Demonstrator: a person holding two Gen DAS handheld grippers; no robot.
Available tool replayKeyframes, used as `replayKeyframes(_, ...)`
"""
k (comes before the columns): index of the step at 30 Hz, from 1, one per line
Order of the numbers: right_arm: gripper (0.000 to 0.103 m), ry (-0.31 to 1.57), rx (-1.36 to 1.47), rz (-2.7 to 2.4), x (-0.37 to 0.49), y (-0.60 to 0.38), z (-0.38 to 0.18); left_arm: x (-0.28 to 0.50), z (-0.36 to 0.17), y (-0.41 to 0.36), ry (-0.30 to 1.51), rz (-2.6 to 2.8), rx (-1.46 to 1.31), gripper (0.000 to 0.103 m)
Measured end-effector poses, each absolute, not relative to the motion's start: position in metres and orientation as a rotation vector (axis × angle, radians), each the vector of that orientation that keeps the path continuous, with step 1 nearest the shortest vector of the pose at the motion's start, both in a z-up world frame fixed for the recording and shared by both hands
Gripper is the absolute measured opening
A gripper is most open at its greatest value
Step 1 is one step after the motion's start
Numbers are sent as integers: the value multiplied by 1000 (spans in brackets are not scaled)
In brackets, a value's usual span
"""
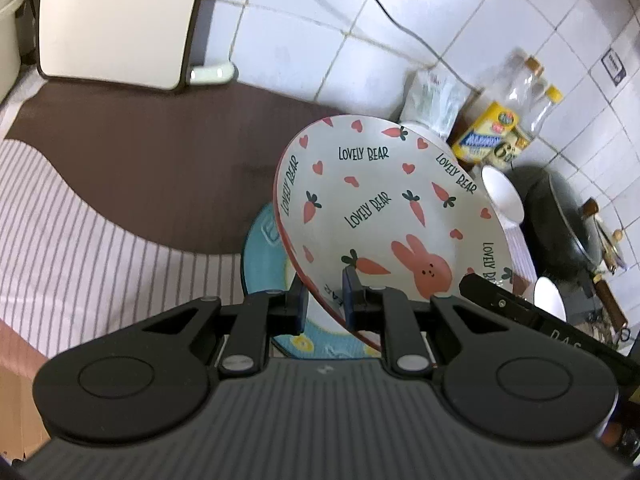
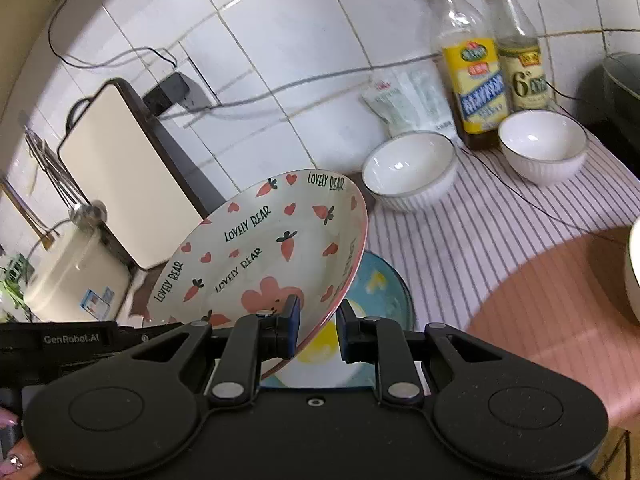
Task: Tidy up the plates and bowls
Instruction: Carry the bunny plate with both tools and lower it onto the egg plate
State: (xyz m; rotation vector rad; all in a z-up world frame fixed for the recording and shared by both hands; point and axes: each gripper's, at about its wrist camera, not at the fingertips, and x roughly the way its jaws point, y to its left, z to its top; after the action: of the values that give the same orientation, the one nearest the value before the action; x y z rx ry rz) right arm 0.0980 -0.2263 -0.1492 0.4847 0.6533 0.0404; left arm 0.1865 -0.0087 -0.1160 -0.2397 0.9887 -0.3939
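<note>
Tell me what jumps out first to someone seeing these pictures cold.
The "Lovely Bear" plate, covered in carrots, hearts and a pink rabbit, fills the middle of both views, held tilted above the counter with the left claw and right claw each clamped on its rim. Under it lies a blue plate. Behind, two white bowls sit on the striped cloth before two yellow-labelled bottles.

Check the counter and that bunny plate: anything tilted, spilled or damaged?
The bunny plate is steeply tilted, held off the counter by both the left gripper and right gripper, above a blue plate. No spill or breakage shows; both white bowls stand upright.
</note>
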Motion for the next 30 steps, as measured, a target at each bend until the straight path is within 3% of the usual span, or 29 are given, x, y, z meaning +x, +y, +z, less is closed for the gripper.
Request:
replayKeyframes(18, 24, 771, 456, 11, 101, -227, -200, 193, -167, -17, 1136, -357, -222, 15)
replayKeyframes(30, 26, 795, 338, -39, 106, -214, -198, 197, -165, -26, 1182, -325, -197, 16)
